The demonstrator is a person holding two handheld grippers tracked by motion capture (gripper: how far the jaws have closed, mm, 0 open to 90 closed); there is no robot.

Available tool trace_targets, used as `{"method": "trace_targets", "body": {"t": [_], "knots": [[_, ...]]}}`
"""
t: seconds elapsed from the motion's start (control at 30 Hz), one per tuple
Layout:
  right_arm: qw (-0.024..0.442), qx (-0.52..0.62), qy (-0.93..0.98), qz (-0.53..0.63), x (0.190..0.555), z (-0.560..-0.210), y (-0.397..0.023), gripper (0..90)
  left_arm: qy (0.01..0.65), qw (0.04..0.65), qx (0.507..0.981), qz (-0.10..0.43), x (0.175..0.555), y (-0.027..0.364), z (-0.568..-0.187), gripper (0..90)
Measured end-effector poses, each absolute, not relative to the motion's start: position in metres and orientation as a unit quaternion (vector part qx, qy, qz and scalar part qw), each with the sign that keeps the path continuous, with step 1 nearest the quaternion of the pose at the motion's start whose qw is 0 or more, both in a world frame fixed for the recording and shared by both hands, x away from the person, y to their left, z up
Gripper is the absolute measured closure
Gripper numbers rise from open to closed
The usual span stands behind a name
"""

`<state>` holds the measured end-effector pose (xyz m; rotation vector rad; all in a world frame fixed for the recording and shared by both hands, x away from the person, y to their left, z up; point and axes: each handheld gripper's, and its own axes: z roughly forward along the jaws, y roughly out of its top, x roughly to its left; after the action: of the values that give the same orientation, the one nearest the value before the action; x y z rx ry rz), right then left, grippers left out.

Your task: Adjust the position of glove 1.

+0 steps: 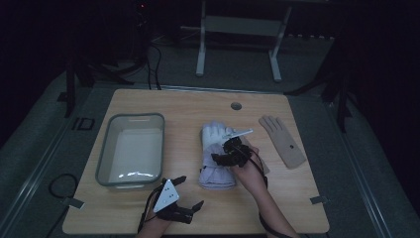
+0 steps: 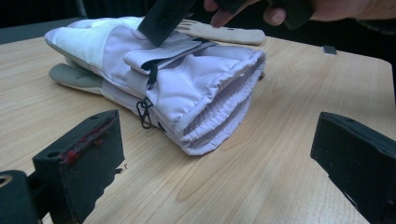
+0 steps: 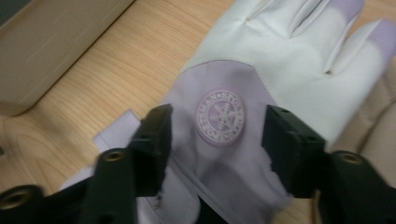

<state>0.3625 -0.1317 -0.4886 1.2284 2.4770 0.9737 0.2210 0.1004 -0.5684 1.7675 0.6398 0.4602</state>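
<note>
Both tongs [image 1: 184, 192] [image 1: 224, 151] agape

High view: fixed above our side of the surface [image 1: 148, 218], facing forward and down, far off. Left gripper view: low, near the surface, looking level at the cuff end of the padded glove [image 2: 187, 88]. Right gripper view: close above that glove, looking down. All three views share the glove.

Padded lilac-white cloth gloves [image 1: 216, 153] lie on matt wood-grain table [image 1: 198, 106], beside translucent plastic tub [image 1: 131, 148].
</note>
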Motion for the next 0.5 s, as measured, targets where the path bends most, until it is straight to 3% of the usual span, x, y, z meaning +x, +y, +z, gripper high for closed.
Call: {"method": "trace_targets", "body": {"t": [0.13,0.43,0.5], "knots": [[0.100,0.400,0.845,0.341,0.360,-0.482,-0.142,15.1,0.272,0.575,0.745,0.200,0.221,0.102,-0.569,2.6],[0.098,0.360,0.847,0.378,0.350,-0.474,-0.165,14.4,0.254,0.561,0.758,0.212,0.220,0.096,-0.564,3.8],[0.121,0.333,0.844,0.403,0.343,-0.471,-0.179,13.8,0.260,0.563,0.757,0.204,0.221,0.097,-0.559,4.6]]}}
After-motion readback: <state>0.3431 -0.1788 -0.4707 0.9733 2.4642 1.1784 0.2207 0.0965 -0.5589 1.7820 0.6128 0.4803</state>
